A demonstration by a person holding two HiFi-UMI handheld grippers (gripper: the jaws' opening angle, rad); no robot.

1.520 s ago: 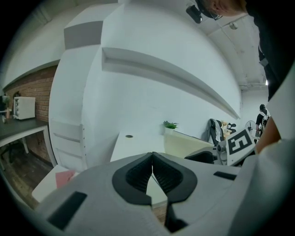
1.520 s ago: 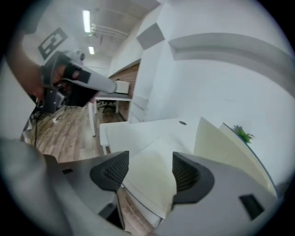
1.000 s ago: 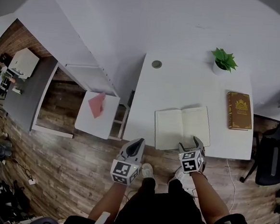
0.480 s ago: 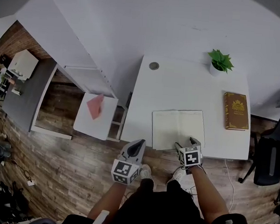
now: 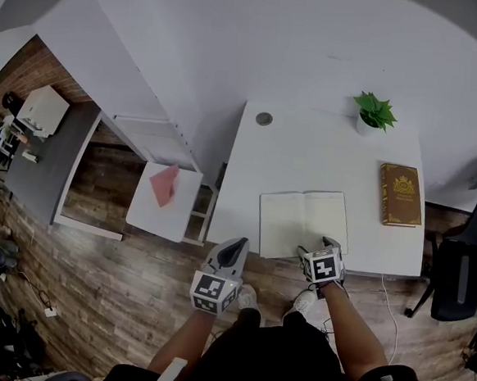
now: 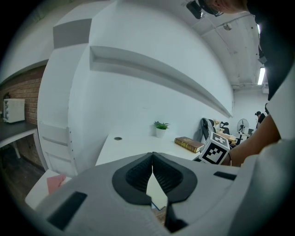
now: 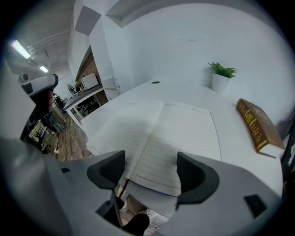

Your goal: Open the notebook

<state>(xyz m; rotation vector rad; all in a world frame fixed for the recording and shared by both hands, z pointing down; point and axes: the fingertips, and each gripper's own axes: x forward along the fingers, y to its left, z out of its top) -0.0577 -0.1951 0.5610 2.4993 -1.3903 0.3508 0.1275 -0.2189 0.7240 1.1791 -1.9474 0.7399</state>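
The right claw [image 5: 317, 246] stands wide, its jaws just opened with nothing gripped between them. The notebook [image 5: 303, 223] lies open and flat on the table [image 5: 324, 151], just ahead of and below this claw. The left claw [image 5: 236, 244] is closed and empty, off the table's near edge, left of the notebook. A book [image 5: 401, 194] lies ahead and right of the right claw.

Nothing you can actually read here, tbh. The brown book [image 5: 402, 194] has gold print on its cover and spine, but it's too small and blurry to make out. The cubes [image 5: 211, 290] only carry black-and-white square patterns. The notebook [image 5: 303, 223] pages show just ruled lines.
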